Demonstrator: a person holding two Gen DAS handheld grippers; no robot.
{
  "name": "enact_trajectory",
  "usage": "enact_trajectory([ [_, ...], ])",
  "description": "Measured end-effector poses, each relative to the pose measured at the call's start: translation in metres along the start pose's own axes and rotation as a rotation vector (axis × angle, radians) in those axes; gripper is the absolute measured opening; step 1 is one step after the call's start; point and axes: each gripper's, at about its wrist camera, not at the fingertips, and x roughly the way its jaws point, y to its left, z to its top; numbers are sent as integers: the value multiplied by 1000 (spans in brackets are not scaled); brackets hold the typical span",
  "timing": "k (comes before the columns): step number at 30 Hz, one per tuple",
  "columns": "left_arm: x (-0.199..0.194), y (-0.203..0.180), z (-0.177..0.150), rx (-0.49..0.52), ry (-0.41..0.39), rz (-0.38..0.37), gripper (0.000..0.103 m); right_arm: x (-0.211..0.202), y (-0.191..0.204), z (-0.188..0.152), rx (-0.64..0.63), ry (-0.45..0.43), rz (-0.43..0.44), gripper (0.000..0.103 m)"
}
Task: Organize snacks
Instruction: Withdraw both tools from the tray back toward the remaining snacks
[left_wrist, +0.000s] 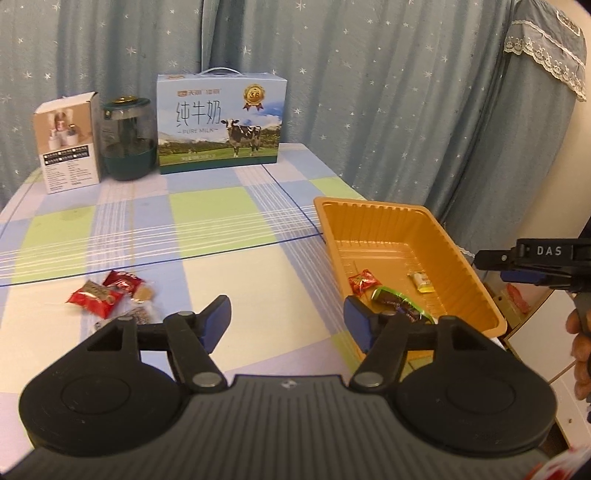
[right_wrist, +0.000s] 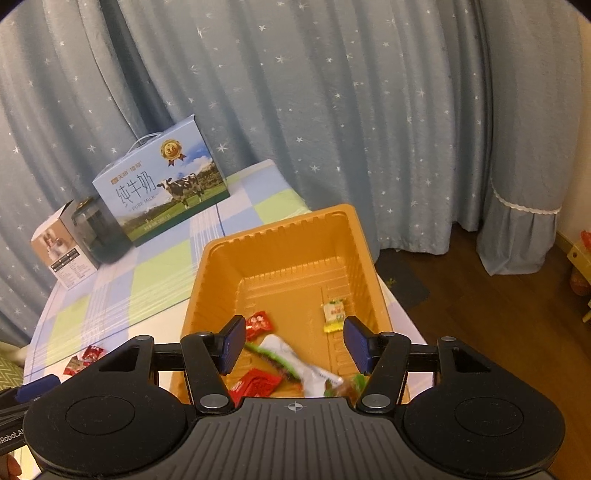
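My left gripper (left_wrist: 288, 317) hangs open over the checked tablecloth, with nothing between its fingers. A few loose snacks (left_wrist: 107, 295), red packets and clear ones, lie just left of its left finger. The orange tray (left_wrist: 373, 206) sits to the right and holds a red candy (left_wrist: 364, 282), a green wrapper (left_wrist: 400, 304) and a yellow-white candy (left_wrist: 421, 282). My right gripper (right_wrist: 295, 343) is open above the near end of the tray (right_wrist: 277, 229). A blurred white packet (right_wrist: 291, 354) shows below its fingers, untouched by the pads, next to red packets (right_wrist: 255, 384).
A milk carton box (left_wrist: 218, 122), a dark green jar (left_wrist: 127, 136) and a small white box (left_wrist: 66, 144) stand at the table's back edge before the blue curtain. The tray sits close to the table's right edge, with wooden floor (right_wrist: 480, 295) beyond. A hand (left_wrist: 581, 350) shows at far right.
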Motion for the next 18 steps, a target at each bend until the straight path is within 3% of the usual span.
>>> enact_trajectory([
  [18,-85,25,-12,-20,-44,50,83,-62,81,-42,-158,6,20,68],
])
